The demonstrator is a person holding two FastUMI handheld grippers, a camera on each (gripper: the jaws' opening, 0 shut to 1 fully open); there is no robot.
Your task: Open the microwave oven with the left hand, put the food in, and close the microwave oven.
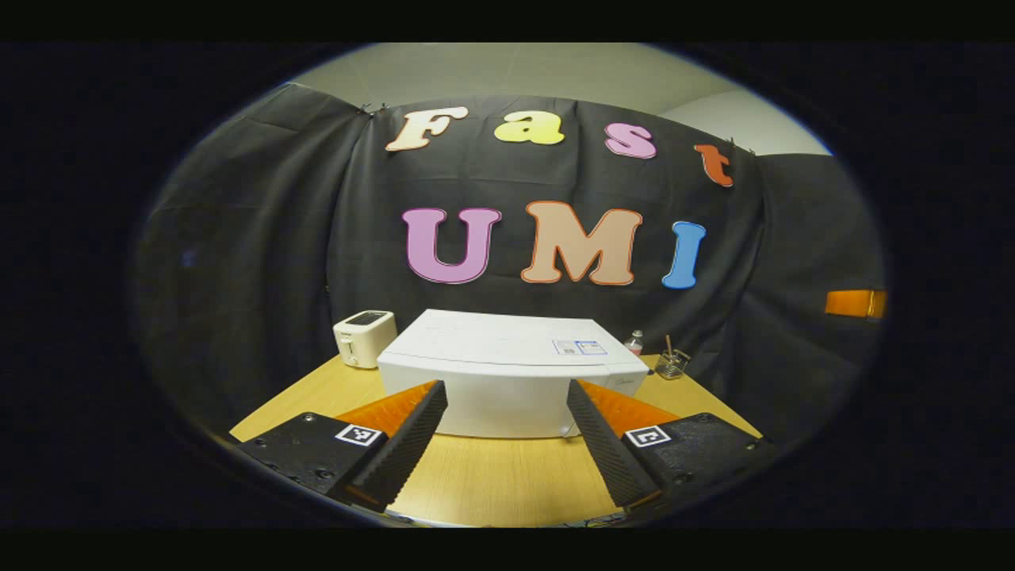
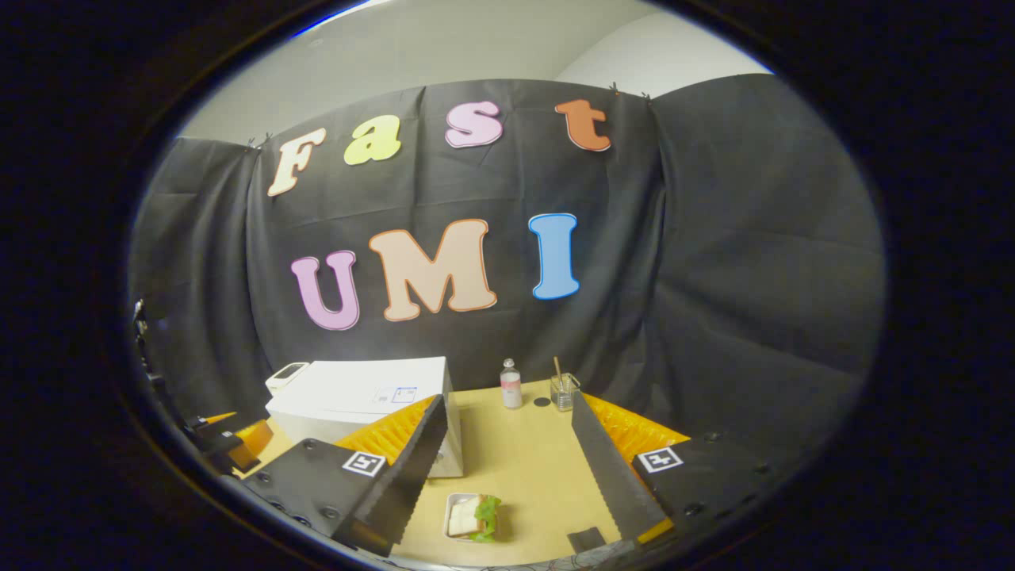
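A wooden table [image 2: 523, 452] stands against black cloth. The white microwave oven [image 1: 507, 373] sits closed at its far left, a toaster [image 1: 364, 337] beyond. The sandwich tray [image 2: 473, 517] lies near, right of the oven. The left gripper [image 1: 507, 440] and right gripper [image 2: 507, 468] both gape wide, holding nothing.

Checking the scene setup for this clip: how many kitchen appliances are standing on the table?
2: the white microwave oven in the middle of the table, door shut, and a white toaster at its left rear corner. Others could be hidden behind the microwave.
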